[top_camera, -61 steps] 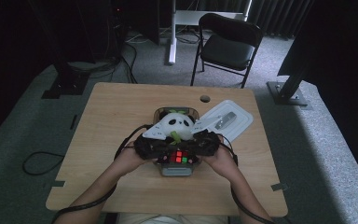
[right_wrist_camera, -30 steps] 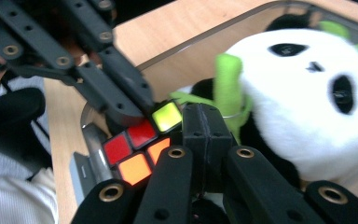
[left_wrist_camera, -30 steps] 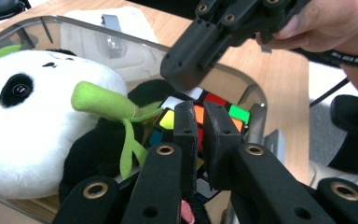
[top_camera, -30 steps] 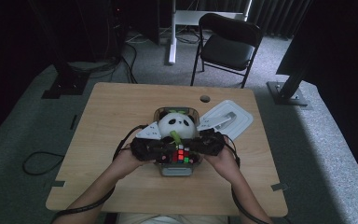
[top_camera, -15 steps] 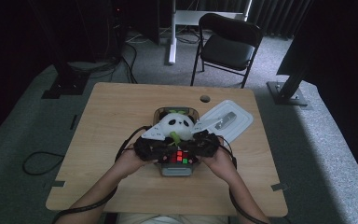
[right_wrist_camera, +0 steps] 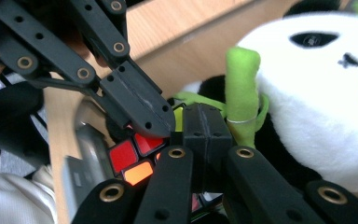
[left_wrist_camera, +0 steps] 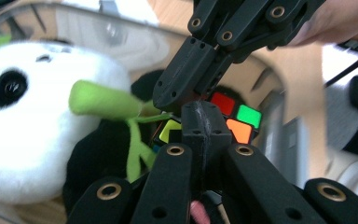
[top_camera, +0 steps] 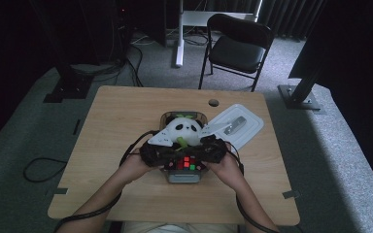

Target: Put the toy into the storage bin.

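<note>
A panda plush (top_camera: 184,130) with a green bamboo stalk (left_wrist_camera: 102,100) sits in a clear container (top_camera: 182,177) at mid-table, and a colour cube (top_camera: 188,163) lies in front of it. My left gripper (top_camera: 167,154) and right gripper (top_camera: 201,149) meet tip to tip just above the cube, beside the bamboo. In the left gripper view my own jaws (left_wrist_camera: 200,114) are pressed together with nothing between them, and the other gripper comes down from the top. In the right gripper view my own gripper (right_wrist_camera: 204,119) is also shut and empty, over the cube (right_wrist_camera: 130,158) and next to the panda (right_wrist_camera: 317,93).
The container's pale lid (top_camera: 238,127) lies on the table to its right. A cable hole (top_camera: 213,103) sits near the table's far edge. A black chair (top_camera: 238,41) stands beyond the table. Cables trail from both grippers toward the near edge.
</note>
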{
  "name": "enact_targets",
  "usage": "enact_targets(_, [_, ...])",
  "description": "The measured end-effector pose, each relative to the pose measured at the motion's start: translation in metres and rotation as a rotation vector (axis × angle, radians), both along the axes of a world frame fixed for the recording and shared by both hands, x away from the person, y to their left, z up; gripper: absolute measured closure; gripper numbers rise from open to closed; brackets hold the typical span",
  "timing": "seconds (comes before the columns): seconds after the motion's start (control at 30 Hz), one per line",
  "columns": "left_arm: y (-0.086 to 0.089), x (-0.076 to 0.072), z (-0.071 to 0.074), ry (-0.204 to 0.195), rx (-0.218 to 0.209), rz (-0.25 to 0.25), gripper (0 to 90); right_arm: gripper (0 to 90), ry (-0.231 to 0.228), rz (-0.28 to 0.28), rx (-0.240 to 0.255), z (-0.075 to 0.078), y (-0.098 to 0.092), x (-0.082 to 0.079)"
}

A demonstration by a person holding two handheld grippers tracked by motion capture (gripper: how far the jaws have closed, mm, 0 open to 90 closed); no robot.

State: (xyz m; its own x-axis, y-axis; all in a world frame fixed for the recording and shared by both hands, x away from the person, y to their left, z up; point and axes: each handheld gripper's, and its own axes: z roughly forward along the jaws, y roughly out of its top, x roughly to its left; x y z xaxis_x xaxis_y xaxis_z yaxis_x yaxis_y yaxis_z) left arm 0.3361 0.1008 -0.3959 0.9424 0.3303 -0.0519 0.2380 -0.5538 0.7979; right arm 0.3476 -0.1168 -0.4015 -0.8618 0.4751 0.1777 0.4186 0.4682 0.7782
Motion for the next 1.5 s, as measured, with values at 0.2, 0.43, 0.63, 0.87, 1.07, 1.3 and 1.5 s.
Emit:
enact_targets(0.2, [0.01, 0.007, 0.004, 0.049, -0.074, 0.039, 81.4, 73.4, -0.022, -0.05, 0.01, 0.01, -0.009, -0.006])
enact_targets(0.43, [0.015, 0.009, 0.003, 0.062, -0.083, 0.041, 60.9, 41.7, 0.021, -0.113, 0.022, 0.01, -0.018, 0.0])
enact_targets(0.63, [0.02, 0.012, 0.006, 0.066, -0.125, 0.072, 39.4, 41.2, 0.029, -0.175, 0.053, 0.01, -0.029, 0.002])
enact_targets(0.87, [0.028, 0.014, 0.007, 0.033, -0.107, 0.098, 17.4, 30.2, -0.012, -0.243, 0.099, 0.015, -0.047, 0.002])
enact_targets(1.07, [0.039, 0.015, 0.007, 0.011, -0.118, 0.129, 9.7, 18.6, -0.095, -0.345, 0.037, 0.015, -0.058, -0.002])
enact_targets(1.3, [0.054, 0.019, 0.006, 0.004, -0.13, 0.204, 0.4, 13.9, -0.091, -0.435, 0.07, 0.008, -0.076, 0.002])
enact_targets(1.5, [0.069, 0.023, -0.003, -0.058, -0.107, 0.278, 0.4, 19.3, -0.067, -0.466, 0.07, -0.005, -0.091, 0.009])
